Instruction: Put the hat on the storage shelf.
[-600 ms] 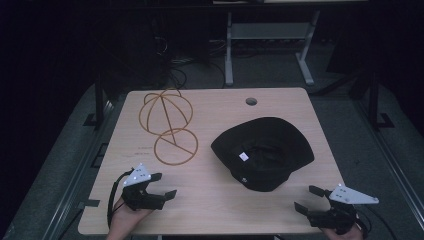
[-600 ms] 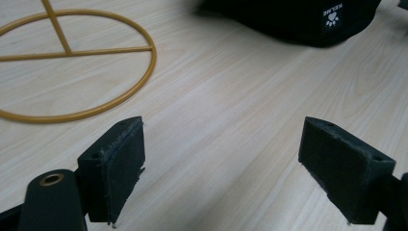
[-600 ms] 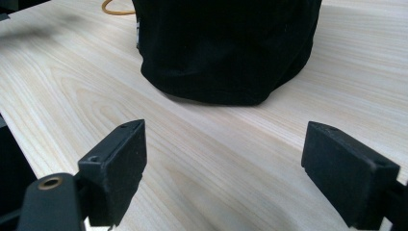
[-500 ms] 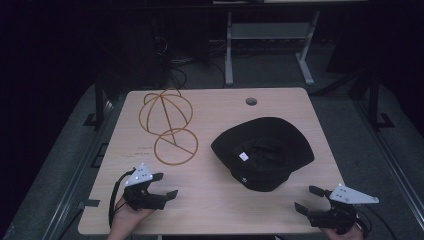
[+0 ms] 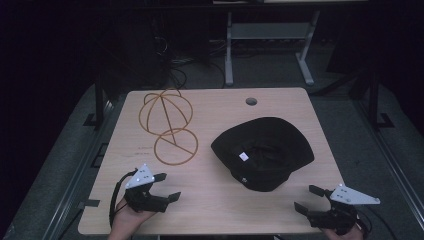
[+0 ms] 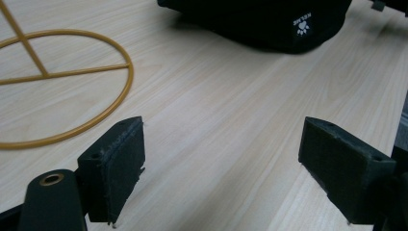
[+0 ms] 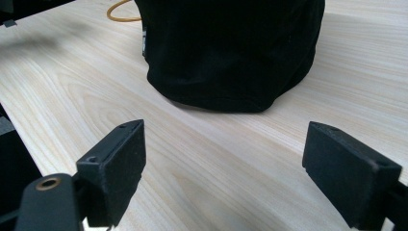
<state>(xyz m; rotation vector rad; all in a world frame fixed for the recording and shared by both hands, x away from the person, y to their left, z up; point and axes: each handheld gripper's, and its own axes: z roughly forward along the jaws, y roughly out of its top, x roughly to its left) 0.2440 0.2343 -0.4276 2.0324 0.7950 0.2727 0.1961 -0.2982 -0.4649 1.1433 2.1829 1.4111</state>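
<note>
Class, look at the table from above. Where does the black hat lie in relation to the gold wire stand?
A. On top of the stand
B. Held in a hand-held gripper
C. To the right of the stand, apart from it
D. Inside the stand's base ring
C: in the high view the hat lies on the table right of the stand, with bare wood between them.
</note>
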